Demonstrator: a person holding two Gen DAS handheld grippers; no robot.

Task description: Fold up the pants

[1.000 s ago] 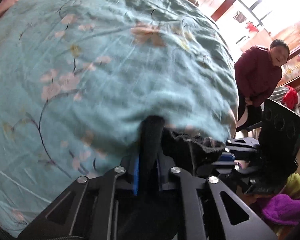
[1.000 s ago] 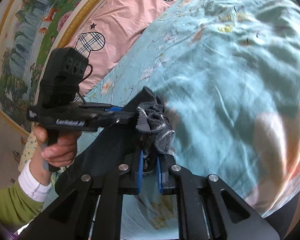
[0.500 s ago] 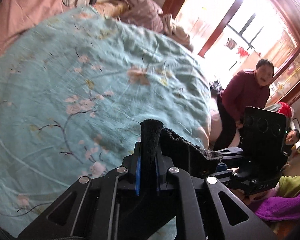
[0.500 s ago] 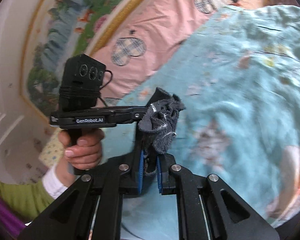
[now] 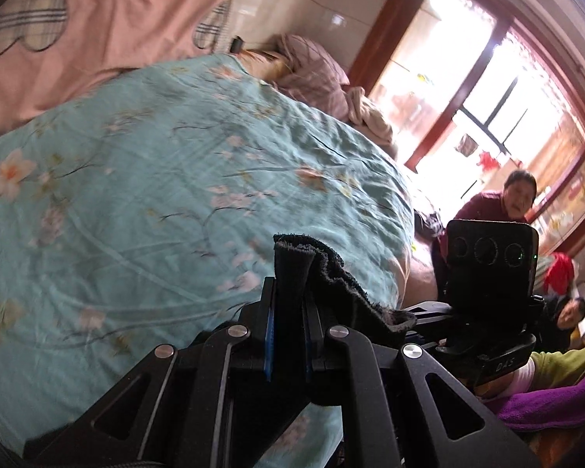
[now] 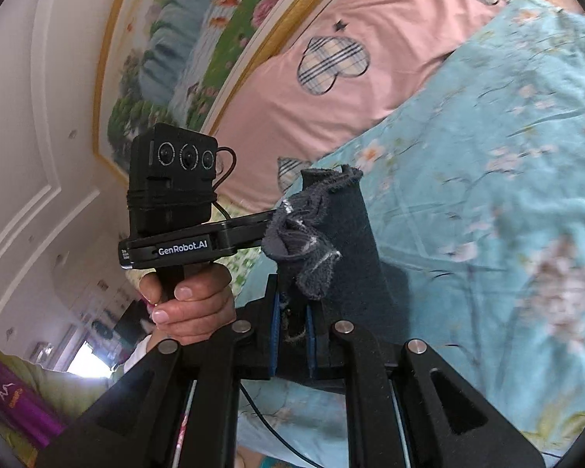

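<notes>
Dark pants (image 5: 292,273) are lifted above a teal flowered bedspread (image 5: 136,202). My left gripper (image 5: 288,312) is shut on one edge of the pants, whose frayed hem sticks up past the jaws. From there the cloth runs right toward the other gripper's body (image 5: 487,273). In the right wrist view my right gripper (image 6: 292,312) is shut on the pants (image 6: 343,234), with a crumpled grey hem bunched above the jaws. The left gripper's body (image 6: 175,210) sits close on the left, held by a hand (image 6: 191,304). The rest of the pants hangs out of sight below.
Pink bedding with plaid hearts (image 6: 331,62) lies at the bed's head below a framed landscape painting (image 6: 191,39). A rumpled pillow and cloth pile (image 5: 319,78) sits at the far corner. Two persons (image 5: 503,202) are by the bright window. Purple cloth (image 5: 546,405) lies low right.
Both grippers have risen with the pants and tilted up, so the bedspread has dropped lower in both views. The wall painting, headboard bedding and window have come into view. Both grips are unchanged.
</notes>
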